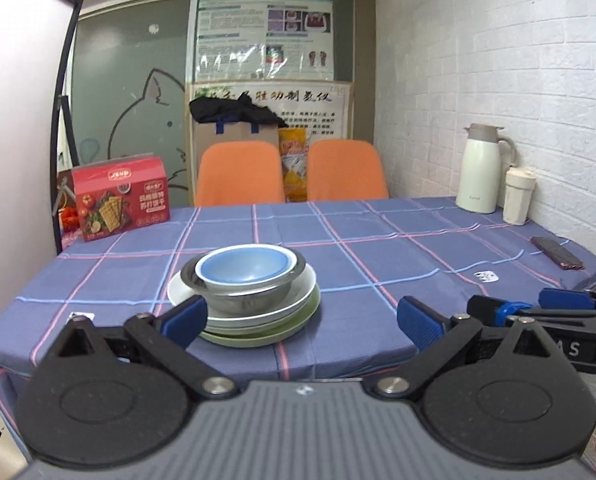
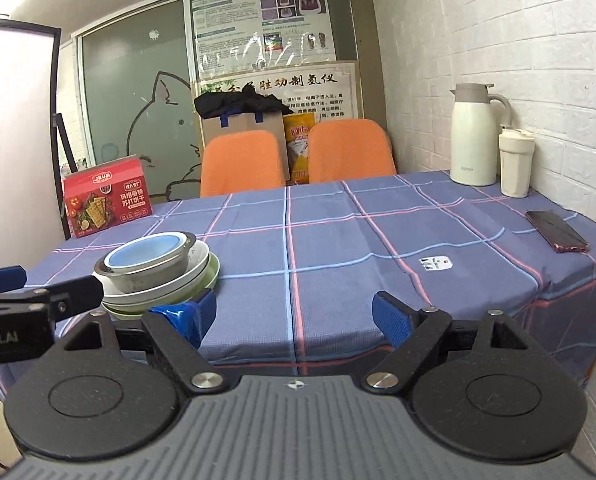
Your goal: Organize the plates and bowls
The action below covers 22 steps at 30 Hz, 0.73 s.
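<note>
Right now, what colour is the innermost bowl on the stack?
Light blue. The innermost bowl sits inside a steel bowl; clearest in the left wrist view.

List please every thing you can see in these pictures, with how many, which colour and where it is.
Blue bowl: 1, blue, top of stack.
Metal bowl: 1, silver, under the blue bowl.
White plates: at least 1, white, under the bowls.
Green plate: 1, pale green, bottom of stack.
Tablecloth: 1, blue checked, covers the table.
Cracker box: 1, red, far left corner.
Thermos jug: 1, cream, by brick wall.
Tumbler: 1, cream, beside jug.
Phone: 1, dark, right edge.
Chairs: 2, orange, behind table.
Left gripper: open, near stack.
Right gripper: open.
</note>
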### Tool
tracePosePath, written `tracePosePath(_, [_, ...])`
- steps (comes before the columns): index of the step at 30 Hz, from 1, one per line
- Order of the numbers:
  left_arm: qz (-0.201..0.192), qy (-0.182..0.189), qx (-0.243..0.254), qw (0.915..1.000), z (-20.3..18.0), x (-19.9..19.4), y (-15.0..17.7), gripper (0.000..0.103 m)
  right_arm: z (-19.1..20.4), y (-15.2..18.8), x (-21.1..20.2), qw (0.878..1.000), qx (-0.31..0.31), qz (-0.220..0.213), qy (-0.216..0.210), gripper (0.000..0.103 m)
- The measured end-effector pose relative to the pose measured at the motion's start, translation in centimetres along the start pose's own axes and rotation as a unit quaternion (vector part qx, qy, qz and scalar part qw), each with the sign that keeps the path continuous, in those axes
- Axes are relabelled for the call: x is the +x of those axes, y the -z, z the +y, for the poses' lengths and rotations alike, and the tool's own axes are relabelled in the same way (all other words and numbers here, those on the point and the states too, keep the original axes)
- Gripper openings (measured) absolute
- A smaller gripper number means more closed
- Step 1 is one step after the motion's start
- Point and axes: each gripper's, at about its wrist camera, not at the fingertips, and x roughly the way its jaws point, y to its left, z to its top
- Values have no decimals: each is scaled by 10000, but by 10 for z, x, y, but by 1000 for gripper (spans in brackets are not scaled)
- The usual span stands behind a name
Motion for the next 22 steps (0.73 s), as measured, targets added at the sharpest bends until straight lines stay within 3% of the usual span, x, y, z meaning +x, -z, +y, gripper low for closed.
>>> tracePosePath(4, [255, 99, -12, 9996, -2, 7, 7, 100, -3, 10, 4, 9998, -16, 172, 10, 72])
tracePosePath(11, [433, -233, 356, 9982, -17, 16, 20, 100, -13, 30, 16, 9978, 64, 639, 154, 72])
tracePosePath(14, [482, -258, 397, 9977, -19, 19, 23, 99, -16, 29, 13, 9981, 162, 565, 190, 72])
tracePosePath(22, [240, -192, 383, 9988, -21, 12, 23, 99, -10, 29, 11, 9983, 81, 573, 88, 73])
